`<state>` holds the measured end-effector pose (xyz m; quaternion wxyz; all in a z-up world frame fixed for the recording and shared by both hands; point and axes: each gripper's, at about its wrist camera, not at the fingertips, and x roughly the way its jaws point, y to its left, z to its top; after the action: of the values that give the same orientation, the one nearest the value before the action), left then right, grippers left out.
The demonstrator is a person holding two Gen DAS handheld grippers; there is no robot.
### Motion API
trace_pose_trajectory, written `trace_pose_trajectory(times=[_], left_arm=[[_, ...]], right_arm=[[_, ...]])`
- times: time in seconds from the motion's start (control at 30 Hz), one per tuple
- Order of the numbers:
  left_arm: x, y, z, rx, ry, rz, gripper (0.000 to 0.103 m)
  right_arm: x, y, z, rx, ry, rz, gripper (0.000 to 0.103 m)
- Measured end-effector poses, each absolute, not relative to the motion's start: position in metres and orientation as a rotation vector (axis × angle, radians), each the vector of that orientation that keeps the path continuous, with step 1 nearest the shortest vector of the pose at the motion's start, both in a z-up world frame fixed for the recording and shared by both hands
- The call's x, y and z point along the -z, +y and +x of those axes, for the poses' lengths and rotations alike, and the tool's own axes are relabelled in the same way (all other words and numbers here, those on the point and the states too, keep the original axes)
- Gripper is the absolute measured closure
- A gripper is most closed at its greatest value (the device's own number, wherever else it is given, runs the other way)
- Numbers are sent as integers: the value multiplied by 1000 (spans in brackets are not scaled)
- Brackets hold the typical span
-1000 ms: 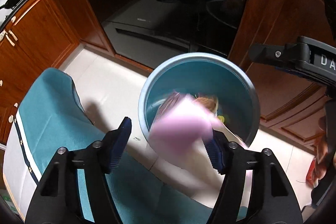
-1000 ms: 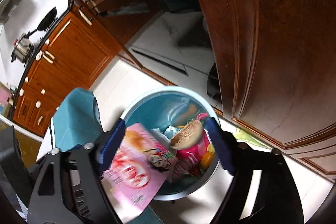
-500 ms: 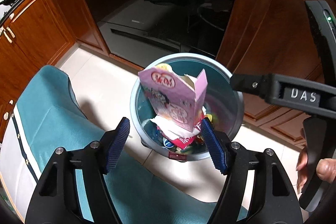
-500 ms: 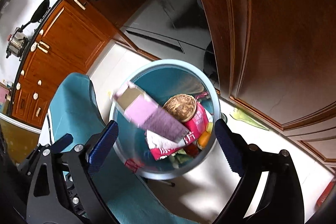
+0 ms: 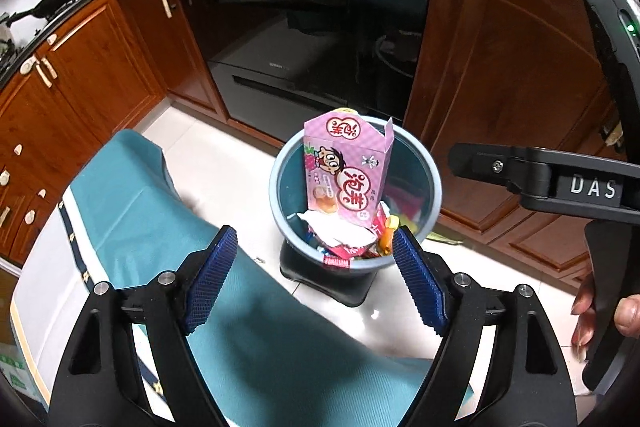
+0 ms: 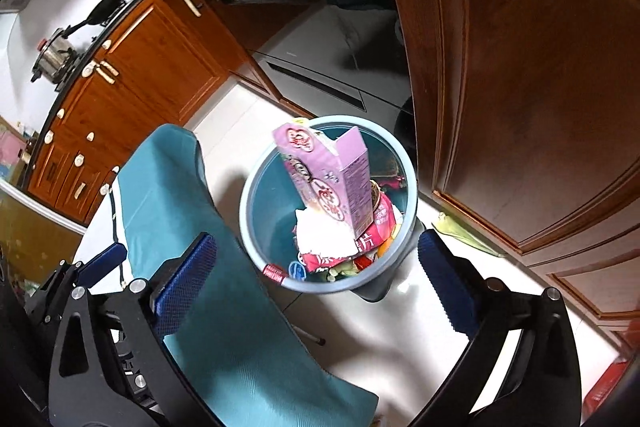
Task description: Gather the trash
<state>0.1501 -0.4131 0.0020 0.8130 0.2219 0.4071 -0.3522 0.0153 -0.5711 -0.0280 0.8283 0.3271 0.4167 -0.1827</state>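
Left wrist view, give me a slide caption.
Pink snack box stands upright in the blue trash bin, open left gripper above.

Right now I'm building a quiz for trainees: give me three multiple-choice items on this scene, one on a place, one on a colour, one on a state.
1. Where is the pink box?
A. flat on the teal cloth
B. standing on end in the bin
C. between the left gripper's pads

2. What colour is the bin?
A. blue-grey
B. red
C. white

3. How do the right gripper's jaws stand?
A. shut on the box
B. shut on nothing
C. open, holding nothing

Answers:
1 B: its top pokes above the rim, its base sits among wrappers.
2 A: the rim is blue-grey, the inner wall teal.
3 C: the right gripper has just been opening, and its pads stand wide apart with nothing between them.
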Motion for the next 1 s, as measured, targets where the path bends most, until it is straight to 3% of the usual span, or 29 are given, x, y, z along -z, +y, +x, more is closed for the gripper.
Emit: trace_pose_trajectory(times=[0.5,0.57,0.6,0.63,1.0], left_arm=[[-37,-330,104,716,823,402,22],[-31,-324,102,707,830,393,17],[-29,-322,102,702,833,390,5],[-26,-320,102,694,834,385,3],[15,-327,116,659,920,423,3]], right_arm=[[-30,-513,-40,444,849,412,6],[-26,-508,-46,463,866,385,6],[-22,-505,-48,474,880,371,6],[-16,-502,-50,486,901,355,6],[51,-486,-48,473,1062,359,6]])
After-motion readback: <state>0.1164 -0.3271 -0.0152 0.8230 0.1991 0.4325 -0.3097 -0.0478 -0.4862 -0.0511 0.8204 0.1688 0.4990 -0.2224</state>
